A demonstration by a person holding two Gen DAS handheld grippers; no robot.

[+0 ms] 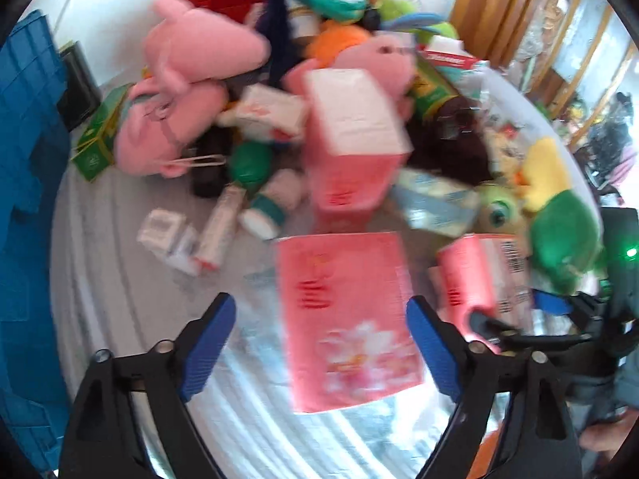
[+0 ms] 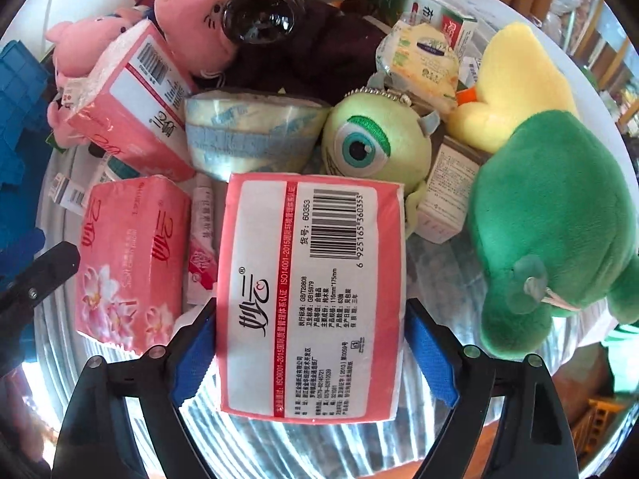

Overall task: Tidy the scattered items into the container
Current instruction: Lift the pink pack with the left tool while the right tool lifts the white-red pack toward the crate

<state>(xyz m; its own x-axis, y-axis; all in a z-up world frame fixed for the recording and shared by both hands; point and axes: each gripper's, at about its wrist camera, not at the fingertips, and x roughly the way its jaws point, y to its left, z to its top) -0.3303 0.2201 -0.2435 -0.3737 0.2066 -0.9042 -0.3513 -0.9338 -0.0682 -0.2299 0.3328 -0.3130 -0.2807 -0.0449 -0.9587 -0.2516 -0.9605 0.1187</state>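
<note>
My left gripper (image 1: 321,333) is open above a pink tissue pack (image 1: 347,323) that lies flat on the silvery ribbed basin (image 1: 279,431). The pack sits between the blue pads with a clear gap on the left side. My right gripper (image 2: 311,311) is open around another pink tissue pack (image 2: 311,295), barcode side up. Its pads run close along the pack's straight, undented sides. In the blurred left wrist view the right gripper (image 1: 511,327) shows by that tissue pack (image 1: 479,279). A third tissue pack (image 1: 355,135) leans upright behind.
A pile fills the basin's far side: pink pig plushes (image 1: 179,92), a one-eyed green plush (image 2: 371,139), a green and yellow plush (image 2: 551,207), a dark bottle (image 2: 263,4), tape roll (image 2: 247,131), small boxes and tubes. A blue crate (image 1: 28,159) stands at the left.
</note>
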